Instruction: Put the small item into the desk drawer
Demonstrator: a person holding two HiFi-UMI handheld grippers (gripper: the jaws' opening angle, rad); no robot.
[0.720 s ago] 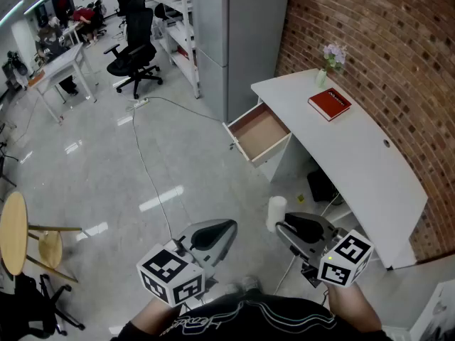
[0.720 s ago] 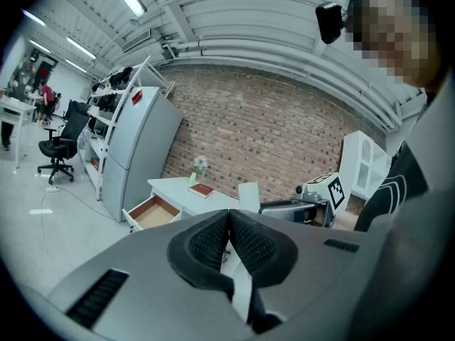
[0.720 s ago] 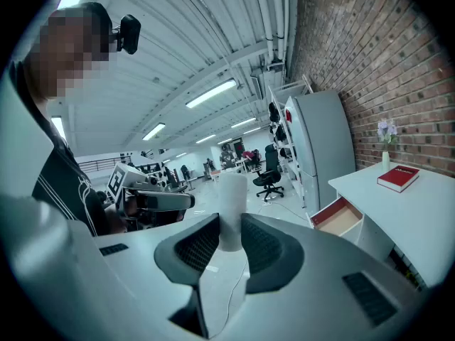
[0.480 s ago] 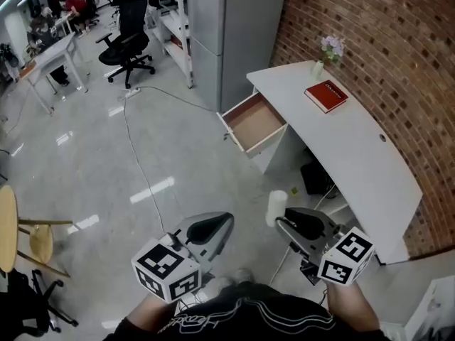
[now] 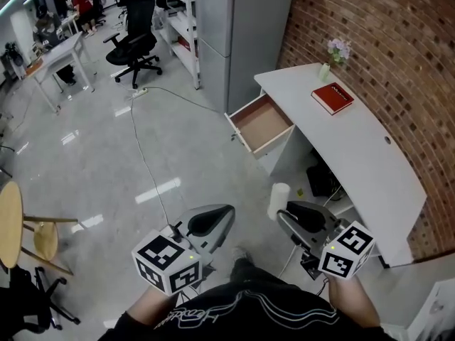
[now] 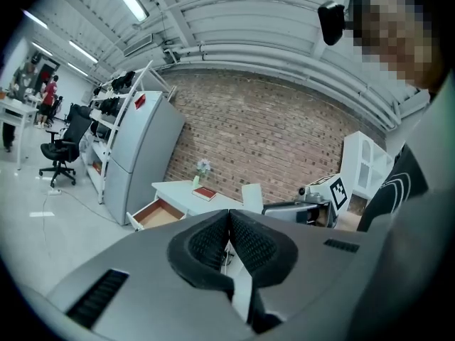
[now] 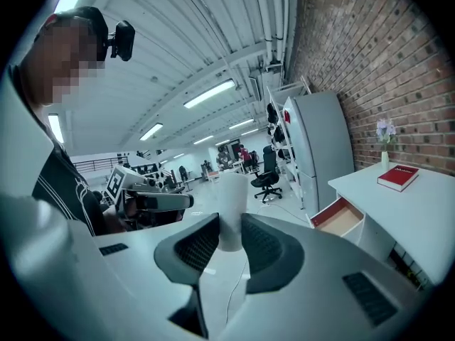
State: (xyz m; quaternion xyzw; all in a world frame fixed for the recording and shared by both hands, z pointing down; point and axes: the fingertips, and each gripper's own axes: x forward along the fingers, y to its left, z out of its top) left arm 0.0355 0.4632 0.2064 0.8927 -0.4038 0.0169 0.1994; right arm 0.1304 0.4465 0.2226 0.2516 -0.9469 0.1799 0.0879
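Note:
A small white cylinder [image 5: 279,198] [image 7: 230,208] stands upright between the jaws of my right gripper [image 5: 287,217] [image 7: 226,241], which is shut on it. My left gripper [image 5: 217,222] [image 6: 228,237] is shut with nothing in it, held beside the right one, low in the head view. Ahead and to the right, the desk drawer [image 5: 260,123] [image 7: 340,217] [image 6: 155,214] is pulled out of the white desk [image 5: 370,162]; its brown inside is bare. Both grippers are well short of the drawer.
On the desk lie a red book [image 5: 331,97] and a small vase of flowers [image 5: 328,66]. A grey cabinet [image 5: 238,30] stands left of the desk against the brick wall. A cable [image 5: 146,158] runs over the floor. A round wooden stool [image 5: 18,229] is at left.
The head view has shifted slightly; the desk and drawer sit a little further right in it. Both grippers keep their places and the cylinder stays gripped.

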